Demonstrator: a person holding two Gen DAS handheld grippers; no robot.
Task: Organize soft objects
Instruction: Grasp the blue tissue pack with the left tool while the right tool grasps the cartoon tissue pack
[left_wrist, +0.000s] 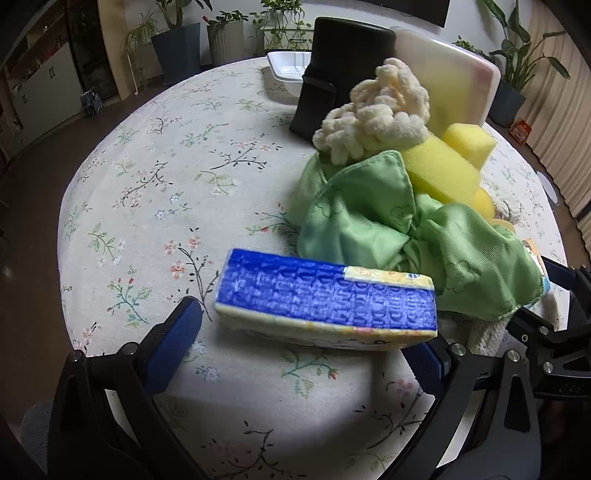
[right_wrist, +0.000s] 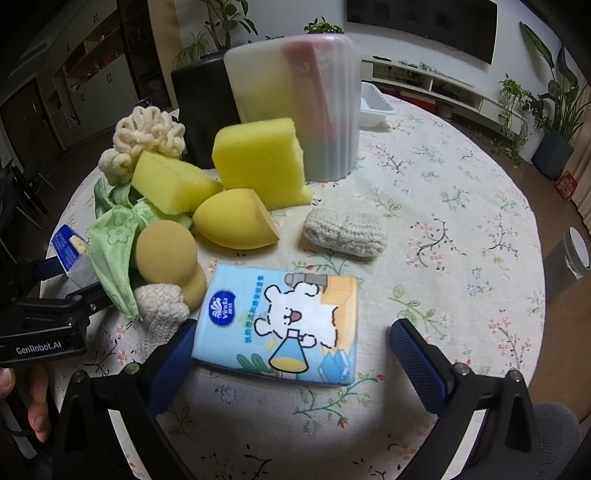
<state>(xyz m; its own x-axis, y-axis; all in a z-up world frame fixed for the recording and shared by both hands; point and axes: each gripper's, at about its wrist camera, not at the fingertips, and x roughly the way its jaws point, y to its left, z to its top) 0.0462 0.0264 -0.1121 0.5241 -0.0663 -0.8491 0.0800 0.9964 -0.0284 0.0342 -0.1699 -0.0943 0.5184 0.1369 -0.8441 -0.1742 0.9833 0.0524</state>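
Left wrist view: left gripper (left_wrist: 306, 332) spread wide around a blue rectangular tissue pack (left_wrist: 327, 297) on the floral tablecloth (left_wrist: 155, 192). Right gripper (right_wrist: 291, 343) gapes around a light-blue bear-printed tissue pack (right_wrist: 284, 323).

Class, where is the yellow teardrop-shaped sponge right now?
In the right wrist view, the teardrop sponge lies left of centre, before the big yellow sponge block and beside the round tan puff.
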